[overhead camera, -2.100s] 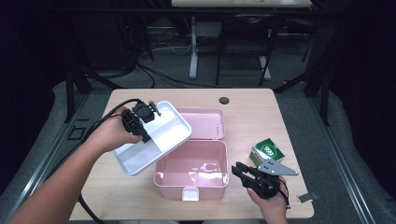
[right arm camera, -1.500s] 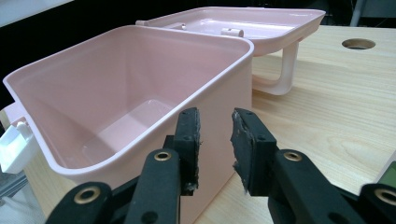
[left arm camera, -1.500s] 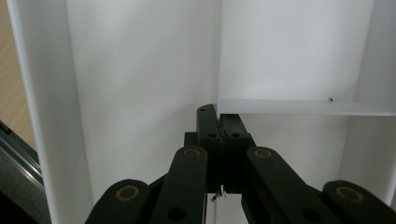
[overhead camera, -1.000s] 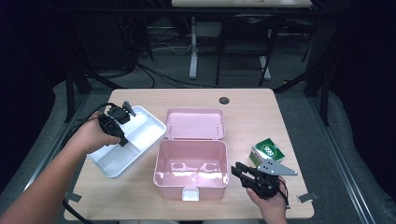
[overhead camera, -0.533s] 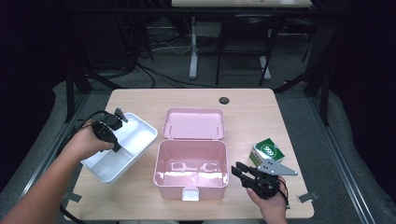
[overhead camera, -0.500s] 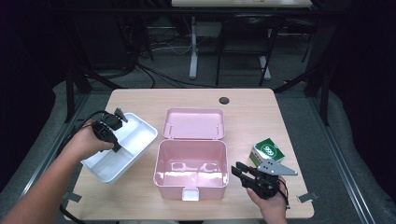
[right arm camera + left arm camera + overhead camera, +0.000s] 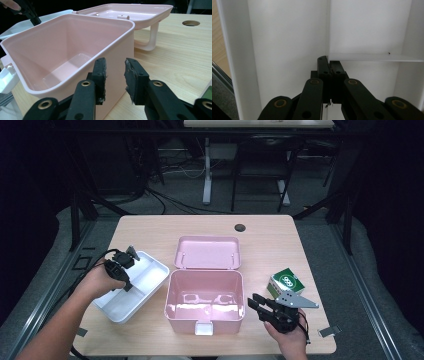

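Left gripper (image 7: 121, 270): my jaws are closed tight on the thin inner divider of the white tray (image 7: 145, 285). In the left gripper view the pads (image 7: 329, 68) meet on that divider's edge where it joins a cross wall; white tray floor lies on both sides of them, one side wall runs up my left, and beyond that wall a strip of table (image 7: 217, 50) shows.

Tray: it sits under and ahead of this gripper, at the left edge of the table, just beside the pink box. From the high view I cannot tell whether its base rests flat on the wood.

Right gripper (image 7: 256, 303): jaws partly apart, nothing between the pads (image 7: 100, 75). It hangs low over the table's near edge, pointing at the box.

Box (image 7: 75, 50): pink, open, empty. Its near corner stands right ahead of my right jaws, just beyond the tips and not touched. The bin's floor lies off to the left of the jaws.

Lid (image 7: 130, 12): hinged back behind the bin, lying open with its inside up. Its handle (image 7: 150, 37) hangs below the lid, ahead and right of my right jaws.

Carton (image 7: 286, 282): small, green and white, on the table just behind the right gripper's plate in the high view; a green corner shows at the far right of the right gripper view.

Hole (image 7: 190, 23): round, in the tabletop, farthest off, ahead and right of the right jaws, past the lid.
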